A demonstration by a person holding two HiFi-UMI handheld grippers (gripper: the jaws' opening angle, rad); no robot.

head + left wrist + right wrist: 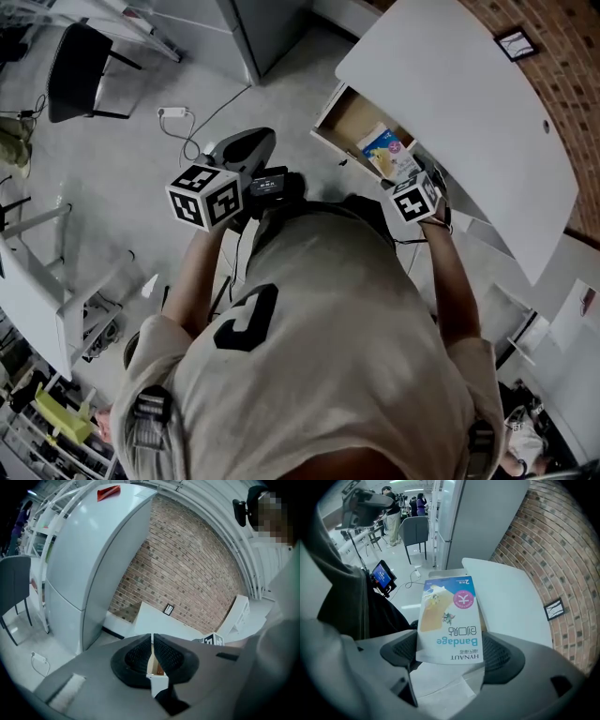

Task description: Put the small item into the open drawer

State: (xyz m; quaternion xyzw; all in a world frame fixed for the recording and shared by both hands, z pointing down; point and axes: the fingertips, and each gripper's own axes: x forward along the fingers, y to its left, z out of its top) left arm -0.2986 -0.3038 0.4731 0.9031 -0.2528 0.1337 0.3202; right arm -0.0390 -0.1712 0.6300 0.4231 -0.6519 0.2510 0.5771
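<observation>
A small white and blue bandage box (449,619) is clamped between the pads of my right gripper (449,654), which is shut on it. In the head view the bandage box (385,150) hangs over the right part of the open wooden drawer (349,120), with the right gripper (401,173) just behind it. My left gripper (152,652) is shut with nothing in it. It is held out in front of the person's chest, left of the drawer, and shows in the head view as the left gripper (248,145).
The drawer belongs to a white desk (459,103) against a brick wall (562,66). A dark chair (80,70) and a power strip with cable (173,113) are on the floor at left. A tall white fridge (79,559) stands ahead. White shelving (37,281) lies at lower left.
</observation>
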